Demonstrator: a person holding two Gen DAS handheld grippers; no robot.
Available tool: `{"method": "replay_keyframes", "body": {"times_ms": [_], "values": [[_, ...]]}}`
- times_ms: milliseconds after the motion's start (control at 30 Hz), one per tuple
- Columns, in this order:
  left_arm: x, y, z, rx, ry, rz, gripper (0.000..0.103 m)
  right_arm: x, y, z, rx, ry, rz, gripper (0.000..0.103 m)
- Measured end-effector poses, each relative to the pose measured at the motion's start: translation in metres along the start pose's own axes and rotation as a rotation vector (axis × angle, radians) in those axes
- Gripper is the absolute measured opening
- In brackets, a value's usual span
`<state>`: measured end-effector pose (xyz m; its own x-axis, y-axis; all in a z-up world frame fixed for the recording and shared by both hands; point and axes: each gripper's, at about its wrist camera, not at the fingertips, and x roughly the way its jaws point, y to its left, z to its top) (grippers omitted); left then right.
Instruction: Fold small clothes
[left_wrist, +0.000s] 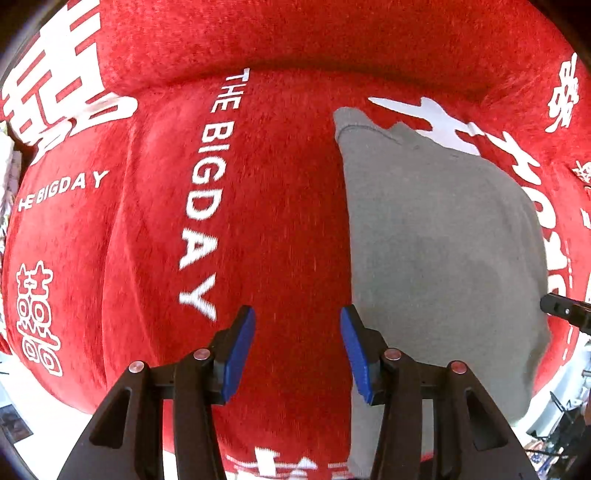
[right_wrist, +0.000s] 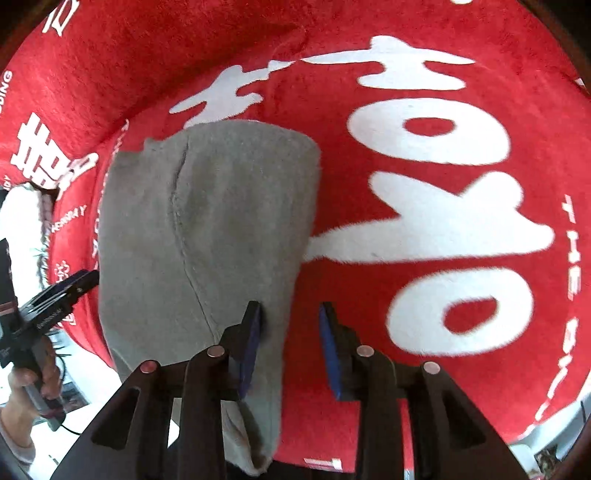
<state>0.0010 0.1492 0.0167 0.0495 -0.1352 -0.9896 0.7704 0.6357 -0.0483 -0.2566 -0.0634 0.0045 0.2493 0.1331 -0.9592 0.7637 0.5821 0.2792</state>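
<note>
The grey garment (left_wrist: 443, 240) looks soft and limp. Both hand-held grippers, left (left_wrist: 297, 347) and right (right_wrist: 289, 345), hang released; take its edges just beside them.

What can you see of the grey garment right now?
The grey garment is soft, fleecy-looking knit, lying flat in a long folded shape on the red printed blanket. A stitched seam runs down its length, and a hemmed edge shows at the far end. Neither gripper holds it; the left gripper and right gripper flank its long edges with jaws open.
</note>
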Motion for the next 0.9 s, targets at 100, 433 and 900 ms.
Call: {"method": "replay_keyframes", "body": {"times_ms": [100,433,900], "values": [[-0.013,-0.001,-0.01,0.018,-0.011,-0.009,0.05,-0.012,0.004,-0.011,0.014,-0.014,-0.024,0.017],[-0.012,-0.025,-0.028,0.053,0.013,-0.047,0.05,-0.009,0.063,-0.029,0.013,0.031,0.051,0.023],[-0.004,-0.027,-0.036,0.041,0.026,-0.042,0.05,0.027,0.038,-0.052,0.069,0.063,-0.082,0.02]]}}
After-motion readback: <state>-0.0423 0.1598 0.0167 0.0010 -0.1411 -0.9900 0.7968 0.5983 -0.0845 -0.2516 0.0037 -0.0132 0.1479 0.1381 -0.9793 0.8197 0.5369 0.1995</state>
